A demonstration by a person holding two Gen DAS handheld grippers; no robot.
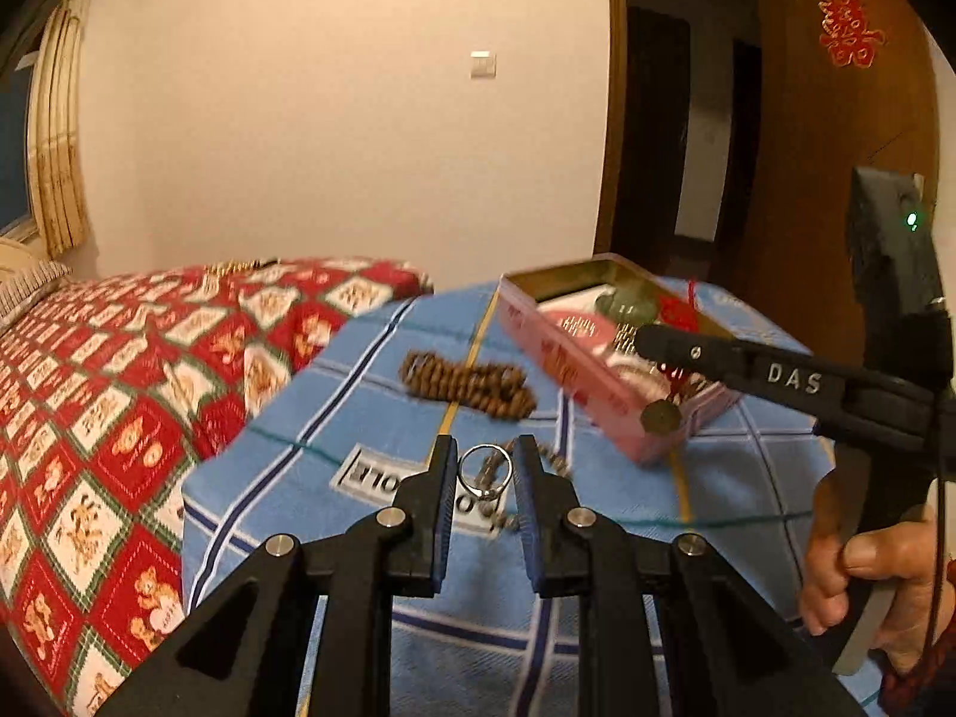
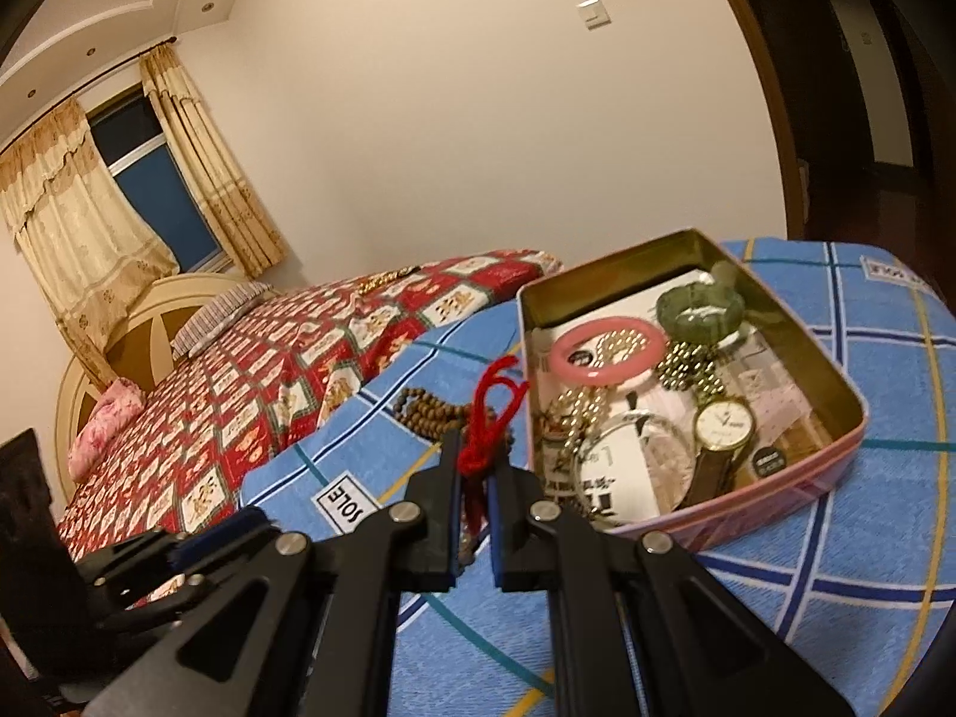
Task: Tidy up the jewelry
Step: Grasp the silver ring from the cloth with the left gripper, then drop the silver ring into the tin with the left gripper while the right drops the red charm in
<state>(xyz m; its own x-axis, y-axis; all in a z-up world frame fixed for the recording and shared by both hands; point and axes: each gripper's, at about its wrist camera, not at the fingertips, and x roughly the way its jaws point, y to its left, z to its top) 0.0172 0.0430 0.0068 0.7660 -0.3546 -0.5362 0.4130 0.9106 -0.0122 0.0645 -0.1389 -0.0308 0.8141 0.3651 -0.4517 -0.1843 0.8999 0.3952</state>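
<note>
Left wrist view: the left gripper (image 1: 484, 472) pinches a silver ring (image 1: 485, 474) between nearly closed fingers, above the blue cloth (image 1: 597, 597). The right gripper (image 2: 475, 466) clamps a red cord charm (image 2: 487, 418) beside the pink tin (image 2: 747, 508). Bangles and a watch (image 2: 720, 427) already lie inside (most looks sorted); the brown beads (image 1: 469, 383) remain on the cloth.

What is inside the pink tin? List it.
The pink tin holds a pink bangle, green bangle, gold beads, wristwatch and papers; anything beneath is hidden.
</note>
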